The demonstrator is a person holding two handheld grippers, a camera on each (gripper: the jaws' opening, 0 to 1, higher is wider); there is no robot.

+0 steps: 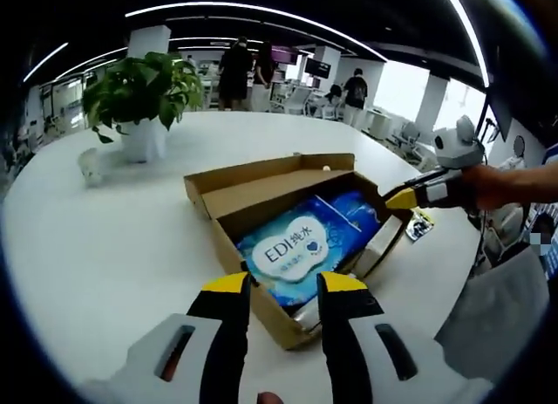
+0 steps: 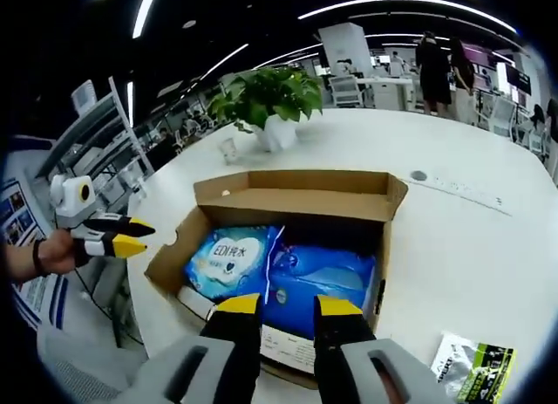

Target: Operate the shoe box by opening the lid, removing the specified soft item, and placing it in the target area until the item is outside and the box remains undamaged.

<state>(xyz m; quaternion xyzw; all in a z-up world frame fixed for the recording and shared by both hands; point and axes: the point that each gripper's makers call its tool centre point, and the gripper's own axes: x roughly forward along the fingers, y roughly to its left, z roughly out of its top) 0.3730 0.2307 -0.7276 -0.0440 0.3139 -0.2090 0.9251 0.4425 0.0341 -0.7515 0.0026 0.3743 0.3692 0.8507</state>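
Note:
An open brown cardboard shoe box [image 1: 228, 203] [image 2: 288, 203] lies on the white table, its lid flap folded back on the far side. Inside lies a soft blue pack [image 1: 305, 247] [image 2: 231, 256] with a white "EDI" label. My left gripper [image 1: 284, 286] hovers open just in front of the box's near corner, nothing between its jaws; it also appears held by a hand [image 2: 118, 234] to the left of the box. My right gripper [image 2: 288, 306] is open over the box's near edge, above the blue pack. It reaches in from the right [image 1: 410, 196] at the box's corner.
A potted green plant [image 1: 139, 99] [image 2: 275, 103] stands on the table beyond the box, a small clear object [image 1: 91, 164] beside it. A green and black packet [image 2: 475, 365] [image 1: 420, 225] lies on the table near the box. A white slab [image 1: 379, 243] sits along one inner wall. People stand far behind.

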